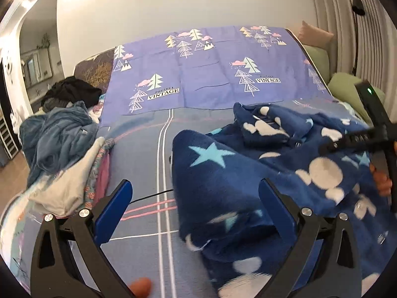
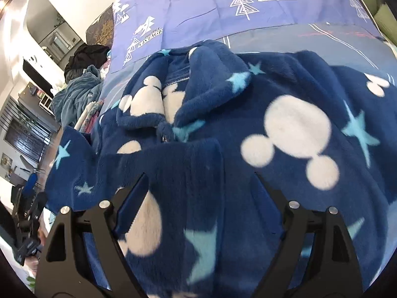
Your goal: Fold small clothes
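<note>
Fleece garment, navy with white mouse-head shapes and light blue stars, lies rumpled on the bed's grey lined sheet, right of centre. Its collar is at the far end, and a sleeve-like flap is thrown out to the left.

Left gripper: jaws wide apart, nothing clamped. The left blue pad is over bare sheet; the right pad sits at the garment's left edge, fabric bunched against it but not pinched. Looks like a release or a re-approach on that edge.

Right gripper: jaws apart, angled down over the garment's near middle. Fleece fills the gap between the fingers, but I can't see the pads pressing on it, so I read it as no grip. It also shows as a blurred black bar at the right edge of the left view.

Neither side is holding, so the garment is resting on its own weight. Judgement: still flattening and arranging, no fold line yet.

Pile of other clothes sits on the bed's left, well apart and likely queued. Purple tree-print cover lies at the far end.
</note>
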